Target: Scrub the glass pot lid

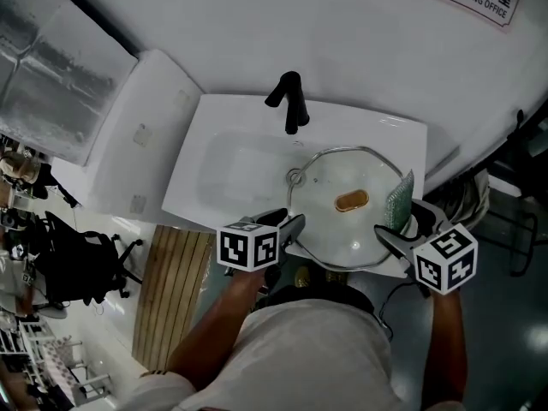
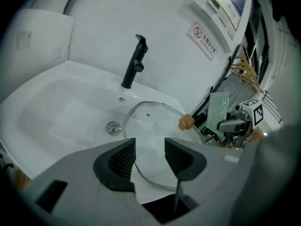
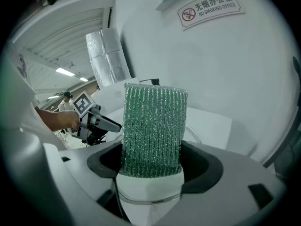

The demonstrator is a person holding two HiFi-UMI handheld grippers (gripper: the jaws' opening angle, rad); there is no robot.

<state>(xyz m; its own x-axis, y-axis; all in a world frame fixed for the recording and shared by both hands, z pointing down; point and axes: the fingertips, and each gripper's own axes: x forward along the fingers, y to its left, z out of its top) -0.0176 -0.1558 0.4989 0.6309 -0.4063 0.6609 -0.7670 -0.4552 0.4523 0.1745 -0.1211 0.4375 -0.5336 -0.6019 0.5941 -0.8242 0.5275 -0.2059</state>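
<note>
Only part of the glass pot lid (image 1: 334,229) shows cleanly. It lies flat in the right half of the white sink (image 1: 223,114), right of the drain (image 1: 294,177) and nearer than the black faucet (image 1: 289,101), but in the head view both grippers cover its near rim. From the right gripper view the green scrub pad (image 3: 153,121) blocks almost all of it, leaving just a thin arc of rim visible below the pad. The lid's amber knob (image 1: 351,200) sits at its middle. The left gripper (image 2: 149,157) hangs over the lid's near-left edge with its jaws well apart. The rim curves across the gap between them, and whether either pad touches the glass cannot be made out. The right gripper (image 3: 153,164) is at the lid's right side, its jaws clamped on the lower end of the scrub pad, which stands upright out of them. In the head view the pad stands right at the lid's right rim, and contact there is unclear.
</note>
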